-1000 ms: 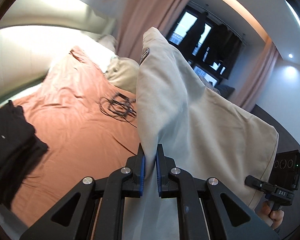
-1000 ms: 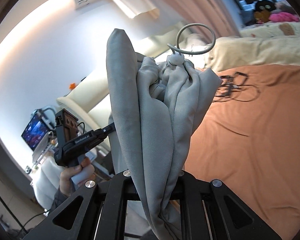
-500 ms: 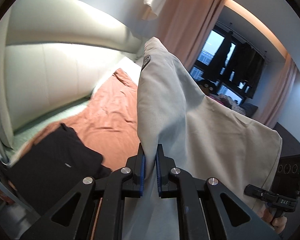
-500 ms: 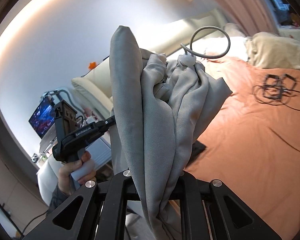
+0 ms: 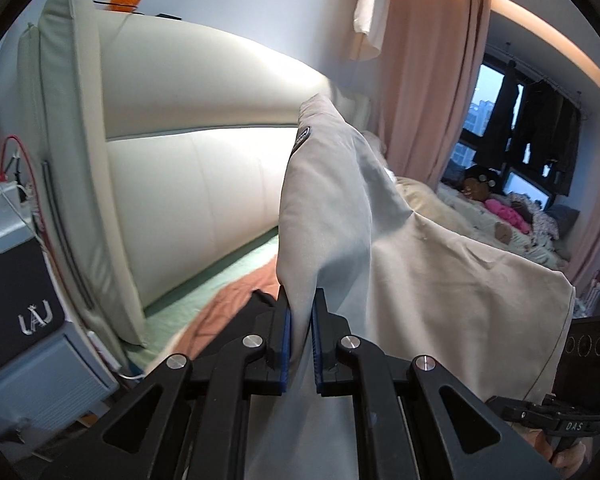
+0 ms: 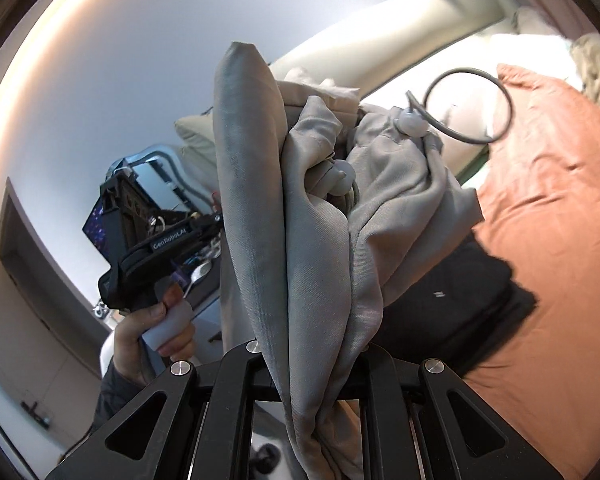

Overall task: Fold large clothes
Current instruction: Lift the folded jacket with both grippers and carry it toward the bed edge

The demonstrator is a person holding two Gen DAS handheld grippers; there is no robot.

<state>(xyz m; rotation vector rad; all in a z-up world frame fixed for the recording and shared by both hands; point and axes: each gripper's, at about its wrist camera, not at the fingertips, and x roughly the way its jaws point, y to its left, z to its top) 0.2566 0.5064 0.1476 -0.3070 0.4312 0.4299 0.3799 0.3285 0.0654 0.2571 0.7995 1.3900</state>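
Observation:
A large grey-beige garment point(image 5: 400, 264) hangs in the air between both grippers. My left gripper point(image 5: 300, 340) is shut on one edge of it, and the cloth stands up above the blue pads with a small dark label near its top. My right gripper point(image 6: 308, 364) is shut on a bunched part of the same garment point(image 6: 308, 216); its fingertips are hidden by the folds. A drawstring loop with toggles point(image 6: 412, 124) sticks out of the bunch. Each gripper also shows in the other's view, at the lower right point(image 5: 580, 400) and the left point(image 6: 152, 248).
The bed with a rust-orange sheet point(image 6: 548, 208) lies below and to the right. A folded black garment point(image 6: 452, 292) lies on it near the padded cream headboard point(image 5: 204, 168). A bedside unit with cables point(image 5: 16, 280) stands left. Curtains point(image 5: 424, 92) and a window are beyond.
Both grippers have swung left toward the headboard with the garment still held. The black cable on the sheet has left both views, and the folded black garment now lies right below the cloth.

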